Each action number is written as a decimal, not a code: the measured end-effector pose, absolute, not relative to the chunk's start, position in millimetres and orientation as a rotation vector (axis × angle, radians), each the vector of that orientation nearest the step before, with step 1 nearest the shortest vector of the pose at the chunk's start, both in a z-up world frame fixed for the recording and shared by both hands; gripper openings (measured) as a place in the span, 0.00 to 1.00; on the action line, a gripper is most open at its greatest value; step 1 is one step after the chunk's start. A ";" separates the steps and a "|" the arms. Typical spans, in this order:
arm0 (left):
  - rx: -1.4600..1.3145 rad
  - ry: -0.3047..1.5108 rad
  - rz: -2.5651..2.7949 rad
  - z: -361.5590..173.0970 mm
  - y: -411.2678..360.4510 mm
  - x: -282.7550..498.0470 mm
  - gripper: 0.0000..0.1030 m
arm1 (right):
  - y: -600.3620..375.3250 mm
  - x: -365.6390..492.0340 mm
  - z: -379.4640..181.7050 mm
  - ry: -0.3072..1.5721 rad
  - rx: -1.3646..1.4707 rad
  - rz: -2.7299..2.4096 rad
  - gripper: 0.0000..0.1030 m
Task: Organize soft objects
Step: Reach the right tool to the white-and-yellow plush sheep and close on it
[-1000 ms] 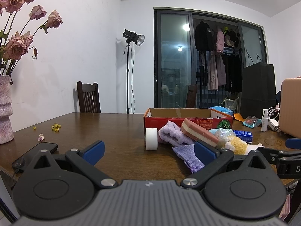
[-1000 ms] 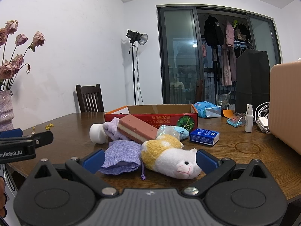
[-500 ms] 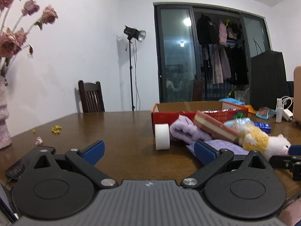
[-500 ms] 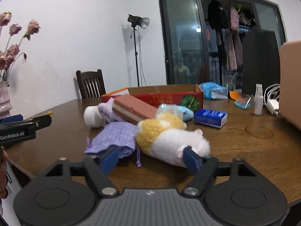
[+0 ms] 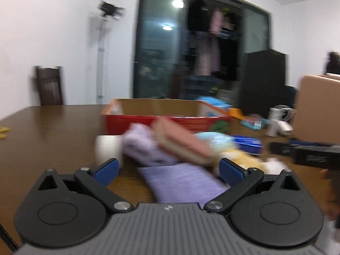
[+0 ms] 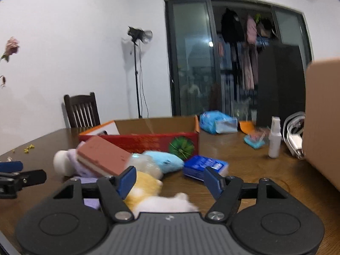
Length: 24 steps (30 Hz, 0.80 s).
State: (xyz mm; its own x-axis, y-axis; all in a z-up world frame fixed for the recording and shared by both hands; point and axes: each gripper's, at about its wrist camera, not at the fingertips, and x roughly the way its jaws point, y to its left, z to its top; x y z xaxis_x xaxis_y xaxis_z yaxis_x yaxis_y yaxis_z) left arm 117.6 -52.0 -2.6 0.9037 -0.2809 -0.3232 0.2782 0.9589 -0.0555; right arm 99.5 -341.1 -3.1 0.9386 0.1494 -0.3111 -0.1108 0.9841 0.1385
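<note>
My left gripper (image 5: pixel 167 166) points low and level, jaws spread wide. My right gripper (image 6: pixel 171 179) points likewise, jaws partly apart.

We look low and close across the wooden table (image 5: pixel 53 127) from both wrists, facing the glass doors (image 6: pixel 191 63); both views share the red box (image 5: pixel 165 119) and pile.

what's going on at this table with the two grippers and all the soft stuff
A person is sorting soft things on a wooden table with a handheld gripper in each hand. The right gripper has its jaws around the yellow-and-white plush toy, not clearly pressing it. The left gripper is open over the flat purple cloth pouch. Behind lie a pink sponge block, a blue plush and a white roll, in front of the red cardboard box.
</note>
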 end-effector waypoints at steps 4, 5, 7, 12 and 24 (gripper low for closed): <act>0.016 0.350 -0.446 -5.5 -90.3 118.4 0.82 | -365.2 104.6 -19.0 0.372 0.216 0.177 0.68; 0.031 0.361 -0.465 -8.2 -99.7 119.7 0.74 | -367.5 105.5 -22.9 0.386 0.231 0.188 0.68; 0.065 0.401 -0.449 -15.5 -111.1 127.6 0.64 | -369.6 103.7 -27.8 0.406 0.258 0.227 0.64; -0.048 0.442 -0.204 -19.1 -72.3 135.0 0.55 | -348.9 72.0 -33.5 0.401 0.338 0.449 0.54; -0.096 0.379 -0.242 -10.6 -71.1 75.0 0.69 | -330.5 70.5 -27.5 0.402 0.228 0.330 0.55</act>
State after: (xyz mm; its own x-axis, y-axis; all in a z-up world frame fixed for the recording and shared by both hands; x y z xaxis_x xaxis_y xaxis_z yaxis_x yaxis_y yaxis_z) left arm 75.0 -71.1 -10.6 0.9006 -0.2519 -0.3541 0.2160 0.9666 -0.1382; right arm 70.5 -330.5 -27.5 0.8682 0.3576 -0.3441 -0.2683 0.9215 0.2809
